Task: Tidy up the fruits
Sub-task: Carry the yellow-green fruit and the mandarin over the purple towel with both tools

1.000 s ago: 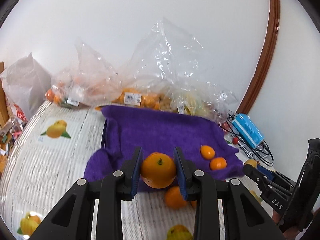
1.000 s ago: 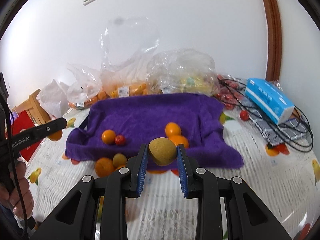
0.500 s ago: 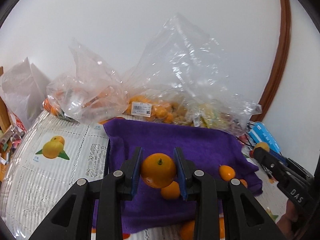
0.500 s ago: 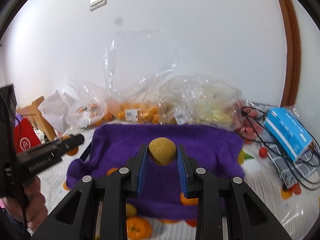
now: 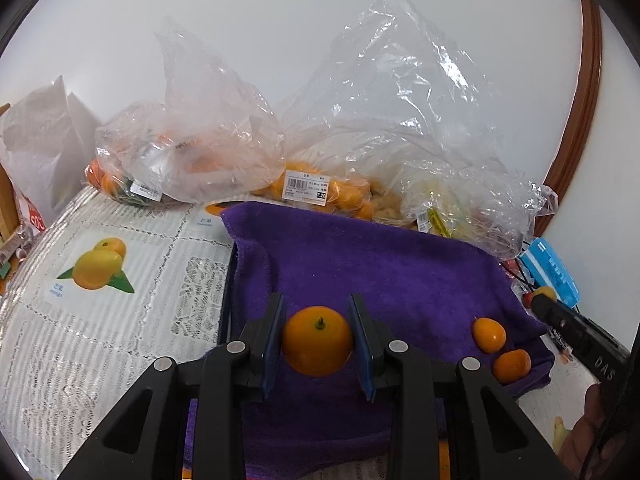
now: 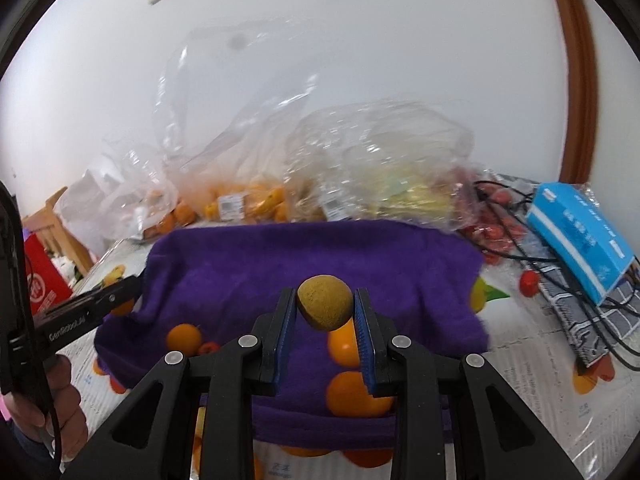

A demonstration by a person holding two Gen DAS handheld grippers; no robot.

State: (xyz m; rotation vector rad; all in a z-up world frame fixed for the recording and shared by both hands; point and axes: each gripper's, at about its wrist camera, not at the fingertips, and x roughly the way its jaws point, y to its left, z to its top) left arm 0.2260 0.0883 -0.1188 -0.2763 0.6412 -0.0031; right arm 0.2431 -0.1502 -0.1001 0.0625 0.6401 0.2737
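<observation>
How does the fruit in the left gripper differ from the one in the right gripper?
The orange in the left gripper is bright, smooth and glossy, with a green stem stub on top; the brownish-yellow fruit in the right gripper is dull, speckled and shows no stem. The orange fills its gap between the blue pads; the brownish-yellow fruit sits at the tips, partly above them. Both are round, clamped and held above the purple towel.

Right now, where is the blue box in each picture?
Left wrist view: the blue box is at the far right edge, beside the purple towel and partly cut off.
Right wrist view: the blue box is at the right, lying on black cables, right of the purple towel.
Shared landmark: the purple towel, with clear fruit bags behind it in both.
</observation>
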